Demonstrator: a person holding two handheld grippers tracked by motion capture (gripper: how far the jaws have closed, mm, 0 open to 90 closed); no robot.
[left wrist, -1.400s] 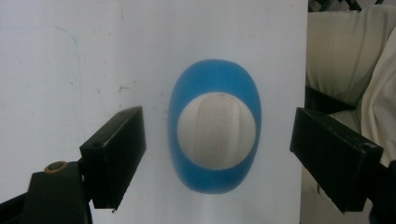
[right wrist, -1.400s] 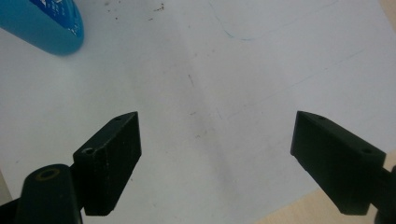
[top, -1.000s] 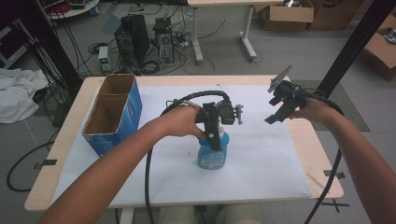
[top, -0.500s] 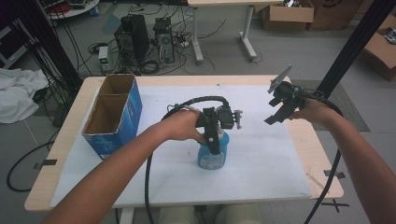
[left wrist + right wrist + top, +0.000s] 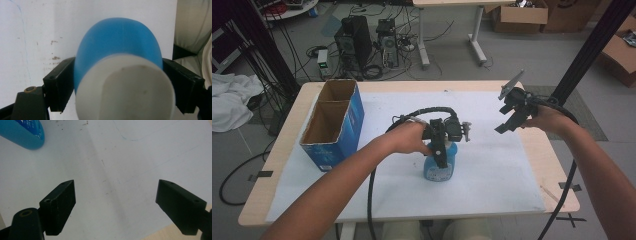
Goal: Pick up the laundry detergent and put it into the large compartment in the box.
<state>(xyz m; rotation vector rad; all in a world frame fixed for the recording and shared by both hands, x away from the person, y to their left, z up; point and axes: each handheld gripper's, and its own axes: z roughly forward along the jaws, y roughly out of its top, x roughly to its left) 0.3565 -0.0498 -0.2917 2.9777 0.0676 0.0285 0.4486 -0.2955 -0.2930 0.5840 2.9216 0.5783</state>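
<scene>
Currently the white-covered table (image 5: 377, 197) carries the open blue box (image 5: 333, 122) at its left side. Upright near the front middle stands the blue bottle (image 5: 439, 162), long axis vertical, white cap up. It is clamped from above by the left gripper (image 5: 441, 150), one jaw on each flank. Well apart to the right, the right gripper (image 5: 511, 117) is held above the table, jaws spread, nothing between.

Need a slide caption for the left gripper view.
Left tongs shut on the blue bottle, white cap toward the camera.
</scene>
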